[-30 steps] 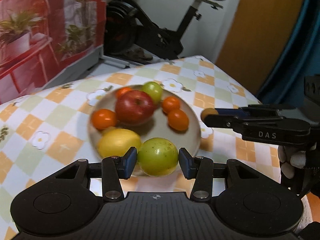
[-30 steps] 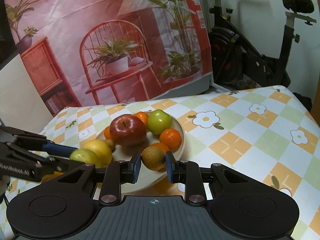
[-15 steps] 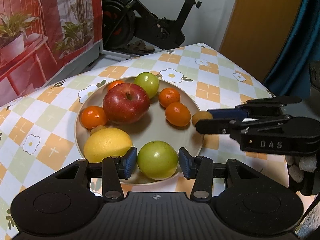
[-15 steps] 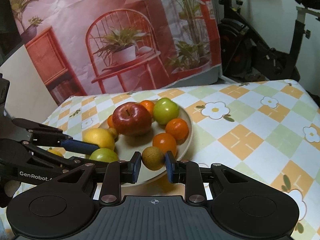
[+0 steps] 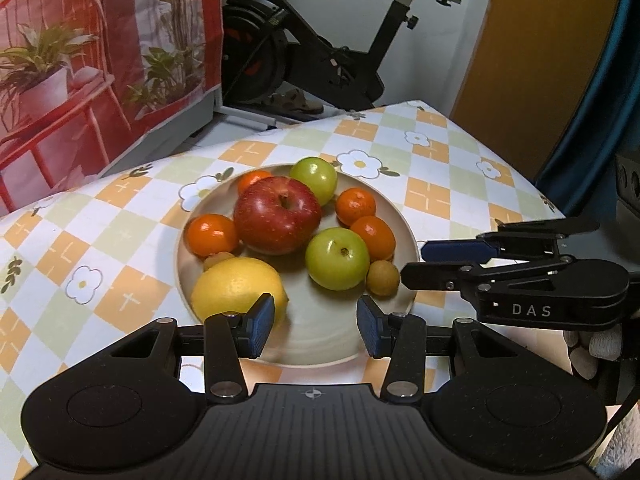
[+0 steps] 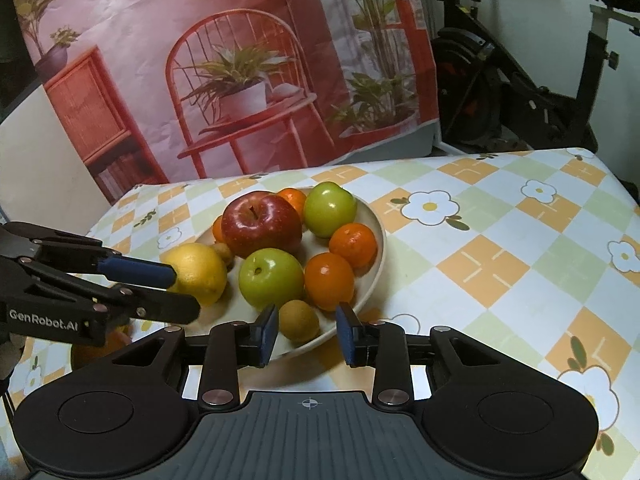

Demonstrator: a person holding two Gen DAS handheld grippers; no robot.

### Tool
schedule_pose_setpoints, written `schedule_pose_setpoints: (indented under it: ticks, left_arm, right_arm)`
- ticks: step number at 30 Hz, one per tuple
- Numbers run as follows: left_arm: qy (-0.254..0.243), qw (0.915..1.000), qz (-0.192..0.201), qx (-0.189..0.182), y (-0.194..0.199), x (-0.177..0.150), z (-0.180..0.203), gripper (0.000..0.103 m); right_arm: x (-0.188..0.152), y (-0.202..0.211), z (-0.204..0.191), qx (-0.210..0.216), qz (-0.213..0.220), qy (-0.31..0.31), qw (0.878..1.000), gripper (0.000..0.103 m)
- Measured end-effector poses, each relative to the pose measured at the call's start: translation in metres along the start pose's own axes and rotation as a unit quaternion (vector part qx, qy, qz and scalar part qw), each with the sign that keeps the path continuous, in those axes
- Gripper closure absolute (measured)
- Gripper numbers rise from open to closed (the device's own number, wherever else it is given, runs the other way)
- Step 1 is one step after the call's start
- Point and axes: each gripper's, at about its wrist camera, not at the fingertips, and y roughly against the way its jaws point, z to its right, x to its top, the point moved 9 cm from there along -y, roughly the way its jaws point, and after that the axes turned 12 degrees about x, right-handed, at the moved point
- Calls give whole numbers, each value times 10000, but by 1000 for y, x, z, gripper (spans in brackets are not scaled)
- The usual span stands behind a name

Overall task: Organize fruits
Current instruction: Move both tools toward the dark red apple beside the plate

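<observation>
Checked orange, green and white flowered tablecloth (image 6: pixel 480 264) covers the table, with a red chair-and-plants backdrop (image 6: pixel 240 60) and a black exercise bike (image 5: pixel 320 52) behind it. One round beige plate (image 5: pixel 320 344) sits mid-table, holding all the fruit.

Against the earlier pictures, the near green apple (image 5: pixel 337 258) no longer sits between the left gripper (image 5: pixel 316 330) pads; it now lies free on the plate beside the big red apple (image 5: pixel 277 214), and the left jaws stand moderately open over bare plate with nothing between them. The small brown round fruit (image 6: pixel 299 320), clamped by the right gripper (image 6: pixel 307 334) before, now rests on the plate's near rim; those jaws are opening, the fruit between them but the pads clear of it.

Counted on the plate: one red apple, one yellow lemon (image 5: pixel 238 288), two green apples (the far one (image 5: pixel 314 178) at the back), four small orange mandarins (image 5: pixel 211 234), two small brown fruits (the second (image 5: pixel 218 259) tucked by the lemon).

Open cloth lies wide to the right of the plate in the right wrist view; the table's far edge runs close behind the plate.
</observation>
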Motion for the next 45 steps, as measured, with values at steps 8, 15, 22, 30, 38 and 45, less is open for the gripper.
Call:
schedule_pose_setpoints:
  ticks: [8, 15, 22, 30, 38, 45]
  left_arm:
    - [207, 9994, 95, 248, 13, -2, -19, 55]
    - [454, 9975, 244, 483, 31, -2, -43, 55]
    - [635, 9951, 336, 673, 46, -8, -64, 55]
    - [817, 9922, 417, 840, 62, -15, -85, 55]
    - [1001, 9896, 408, 954, 69, -26, -103, 55]
    - [1136, 9876, 348, 1026, 71, -37, -114, 55]
  right_arm:
    - [-8, 8, -10, -113, -55, 3, 9999, 72]
    - [-11, 15, -21, -192, -39, 39, 9998, 72]
    - [-8, 21, -34, -221, -22, 160, 9996, 72]
    - [-9, 22, -45, -206, -44, 162, 9996, 72]
    - [-13, 15, -60, -125, -162, 237, 9995, 72]
    - [-18, 6, -71, -26, -282, 270, 9992, 72]
